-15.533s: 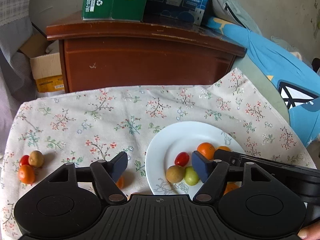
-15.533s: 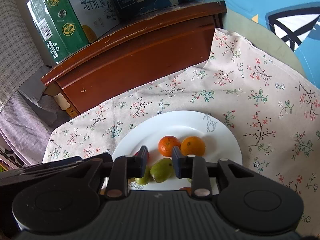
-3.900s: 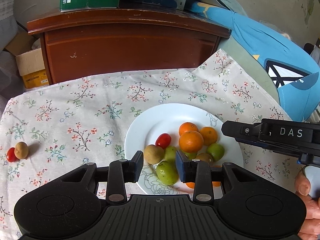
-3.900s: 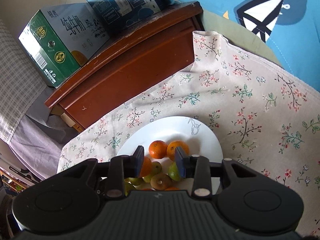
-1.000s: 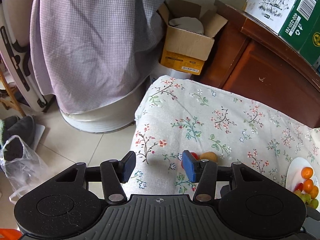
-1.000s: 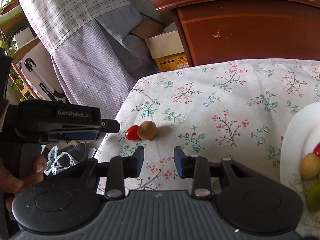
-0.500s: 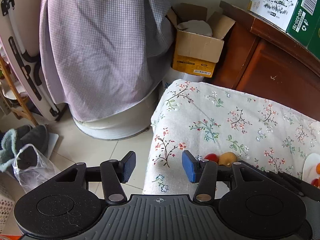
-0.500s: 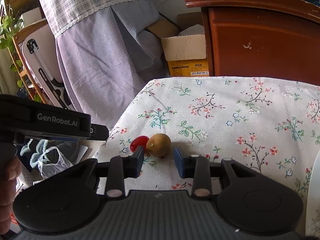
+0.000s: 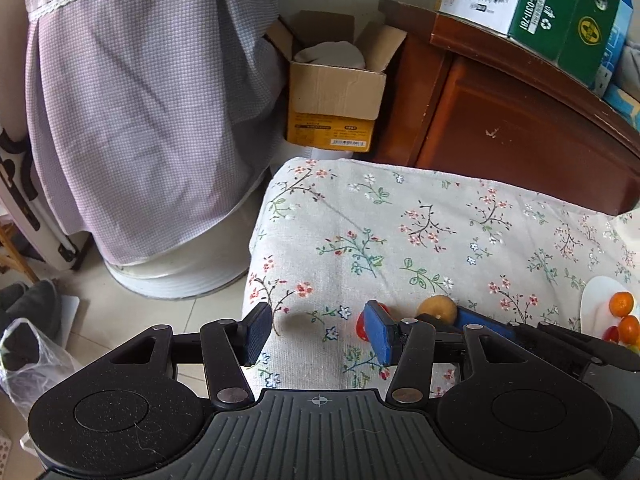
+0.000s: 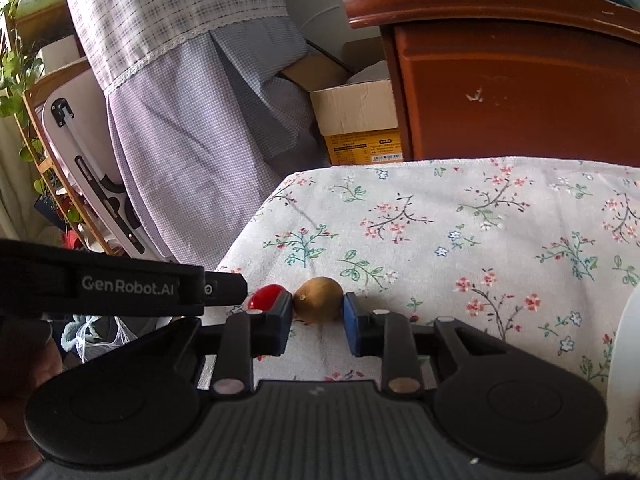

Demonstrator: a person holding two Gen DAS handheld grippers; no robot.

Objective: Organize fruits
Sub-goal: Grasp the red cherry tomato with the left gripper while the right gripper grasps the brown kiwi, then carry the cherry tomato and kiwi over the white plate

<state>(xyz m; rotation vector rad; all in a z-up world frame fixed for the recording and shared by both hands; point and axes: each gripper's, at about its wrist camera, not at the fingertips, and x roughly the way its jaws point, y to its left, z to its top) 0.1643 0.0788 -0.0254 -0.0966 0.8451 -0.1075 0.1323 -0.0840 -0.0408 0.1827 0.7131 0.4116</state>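
Near left corner of surface (image 10: 460, 216): brown fruit (image 10: 319, 299), tomato (image 10: 266, 296) touching
Right tool (image 10: 316, 320): just closing, pads pressing the brown fruit
Left tool (image 9: 316, 330): open, empty
Far right: plate (image 9: 596, 304)

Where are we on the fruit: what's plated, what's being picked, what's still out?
Done: oranges and other fruit already sit on the white plate. In hand: the right gripper has just been closing around the brown fruit, which is still on the cloth. Left: plate it, then the red tomato beside it; the left gripper is open and empty.
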